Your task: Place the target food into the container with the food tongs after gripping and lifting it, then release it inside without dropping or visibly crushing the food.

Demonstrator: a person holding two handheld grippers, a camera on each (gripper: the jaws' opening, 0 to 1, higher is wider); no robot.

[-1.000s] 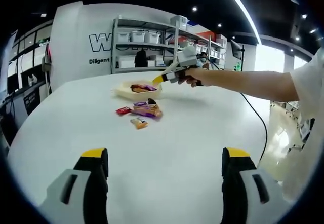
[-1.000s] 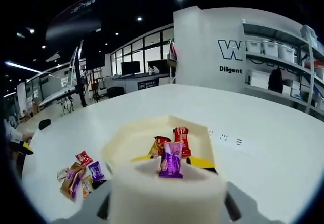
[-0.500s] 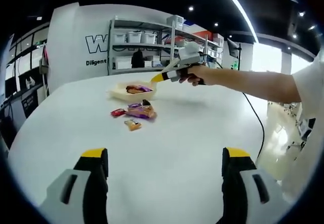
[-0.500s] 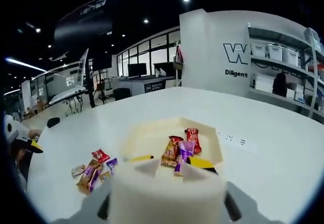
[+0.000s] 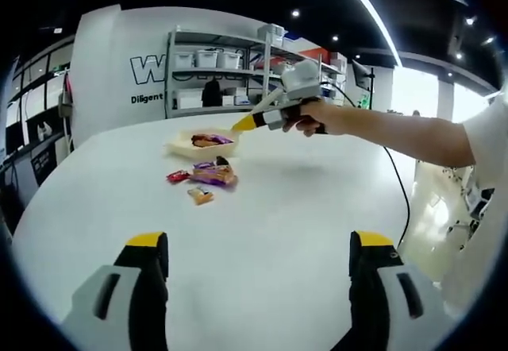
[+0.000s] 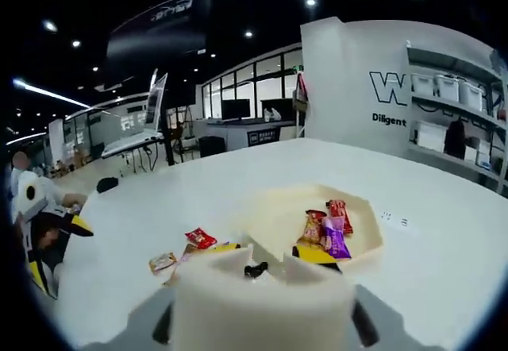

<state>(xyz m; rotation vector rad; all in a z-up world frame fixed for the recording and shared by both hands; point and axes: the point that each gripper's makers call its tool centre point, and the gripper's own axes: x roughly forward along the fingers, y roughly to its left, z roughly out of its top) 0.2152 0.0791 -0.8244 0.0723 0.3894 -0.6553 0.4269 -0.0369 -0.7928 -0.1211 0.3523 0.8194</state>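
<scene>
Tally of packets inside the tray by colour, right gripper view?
Red packet: 1
Orange packet: 1
Purple packet: 1
Total: 3 in the tray

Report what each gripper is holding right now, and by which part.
Nothing is held. The left gripper is open and empty. The right gripper hovers empty; the purple packet lies in the container.
</scene>
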